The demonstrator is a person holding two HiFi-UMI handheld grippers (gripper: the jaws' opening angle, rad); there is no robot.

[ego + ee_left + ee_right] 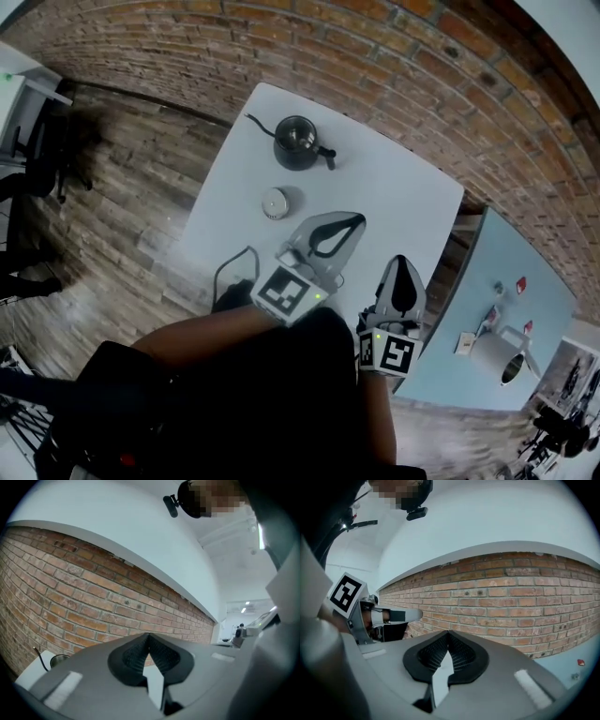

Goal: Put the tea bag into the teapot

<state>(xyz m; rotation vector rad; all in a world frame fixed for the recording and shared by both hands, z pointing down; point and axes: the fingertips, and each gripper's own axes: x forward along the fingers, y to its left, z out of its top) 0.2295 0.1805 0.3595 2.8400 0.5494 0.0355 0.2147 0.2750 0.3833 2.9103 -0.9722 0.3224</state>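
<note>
A black teapot (298, 142) stands open-topped at the far side of the white table (394, 187); its rim (58, 659) shows at the lower left of the left gripper view. A small round white object (275, 202) lies just in front of the teapot. I cannot make out a tea bag. My left gripper (356, 219) hovers over the table's middle, to the right of the round object, and its tips (149, 637) meet with nothing between them. My right gripper (400, 260) is lower right of it, near the table's front edge, with jaws (449, 634) shut and empty.
A black cable (234, 267) loops off the table's left front edge. A brick wall (375, 66) runs behind the table. To the right stands a pale blue table (525, 300) with a white jug (497, 354) and small items. An office chair (37, 155) is at far left.
</note>
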